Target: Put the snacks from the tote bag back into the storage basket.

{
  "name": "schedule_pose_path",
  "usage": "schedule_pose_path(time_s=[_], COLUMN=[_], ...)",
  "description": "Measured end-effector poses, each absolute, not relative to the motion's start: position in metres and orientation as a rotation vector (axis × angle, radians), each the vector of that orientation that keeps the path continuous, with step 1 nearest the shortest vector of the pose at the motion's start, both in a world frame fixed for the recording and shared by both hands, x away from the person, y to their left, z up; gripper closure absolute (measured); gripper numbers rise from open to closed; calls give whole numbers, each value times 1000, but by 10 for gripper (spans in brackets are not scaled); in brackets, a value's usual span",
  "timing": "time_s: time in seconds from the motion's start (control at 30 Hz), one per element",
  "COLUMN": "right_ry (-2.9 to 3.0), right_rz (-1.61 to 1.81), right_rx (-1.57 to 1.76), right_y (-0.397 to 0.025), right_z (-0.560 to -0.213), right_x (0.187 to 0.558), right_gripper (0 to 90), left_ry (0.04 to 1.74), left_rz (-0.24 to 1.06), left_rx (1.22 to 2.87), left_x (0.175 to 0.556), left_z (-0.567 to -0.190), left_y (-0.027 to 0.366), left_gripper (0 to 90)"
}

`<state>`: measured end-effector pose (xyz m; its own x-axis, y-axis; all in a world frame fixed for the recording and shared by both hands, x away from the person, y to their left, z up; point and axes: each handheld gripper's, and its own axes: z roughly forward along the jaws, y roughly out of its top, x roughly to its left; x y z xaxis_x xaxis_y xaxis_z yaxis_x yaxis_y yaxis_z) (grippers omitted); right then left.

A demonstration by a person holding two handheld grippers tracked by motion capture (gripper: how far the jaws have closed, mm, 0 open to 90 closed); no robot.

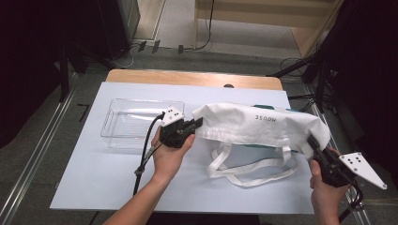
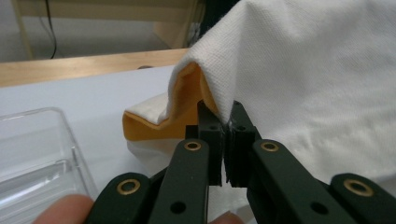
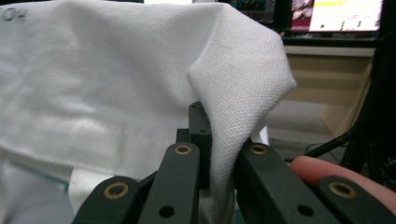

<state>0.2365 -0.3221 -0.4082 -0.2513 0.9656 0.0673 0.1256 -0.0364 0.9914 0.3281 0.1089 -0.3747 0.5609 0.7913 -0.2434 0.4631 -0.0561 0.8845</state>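
White tote bag (image 1: pixel 263 124) with grey lettering and orange lining; clear plastic tray (image 1: pixel 136 123); pale blue-white counter (image 1: pixel 108 173) sheet; black claws are noted.

The tote bag (image 1: pixel 263 124) is white woven cloth, matt, with a fine pebbled grain — its lining (image 2: pixel 187 109) is smoother orange fabric. Left of the bag, the tray (image 1: pixel 136 123) is clear glossy plastic. Under the bag, a matt pale sheet (image 1: pixel 117 178) covers a satin wooden table (image 1: pixel 187 77). The left gripper (image 2: pixel 225 140) is matt black plastic with shiny brass rivets.
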Motion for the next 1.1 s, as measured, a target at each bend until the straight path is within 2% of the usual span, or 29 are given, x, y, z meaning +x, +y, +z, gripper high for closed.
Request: schedule_pose_path(time_s=[0.13,0.27,0.43,0.57,0.73,0.87,0.9,0.93,0.97,1.03,1.1], right_ry=[1525,1522,1502,1504,1496,1490,1490,1489,1489,1490,1493], right_rz=[1350,1332,1327,1324,1329,1327,1327,1324,1324,1323,1322], right_rx=[1268,1307,1320,1314,1323,1326,1326,1324,1324,1323,1322], right_y=[-311,-310,-309,-309,-309,-309,-309,-308,-309,-309,-310], right_z=[-427,-433,-434,-434,-433,-434,-434,-434,-434,-435,-436], right_x=[235,240,245,249,251,252,252,253,252,253,254], right_gripper=[888,887,884,883,881,881,881,880,880,877,859], left_ry=[1094,1059,1037,1001,919,905,905,883,862,831,808], left_rz=[323,298,385,436,378,313,313,316,307,235,226], left_rx=[1716,1679,1659,1648,1723,1831,1831,1849,1857,1867,1882], left_x=[339,326,294,266,241,243,243,241,241,243,245], left_z=[-389,-392,-387,-389,-411,-435,-435,-440,-441,-440,-438], left_y=[113,115,119,120,102,80,80,74,71,67,62], left_gripper=[847,613,347,271,289,274,325,445,639,787,840])
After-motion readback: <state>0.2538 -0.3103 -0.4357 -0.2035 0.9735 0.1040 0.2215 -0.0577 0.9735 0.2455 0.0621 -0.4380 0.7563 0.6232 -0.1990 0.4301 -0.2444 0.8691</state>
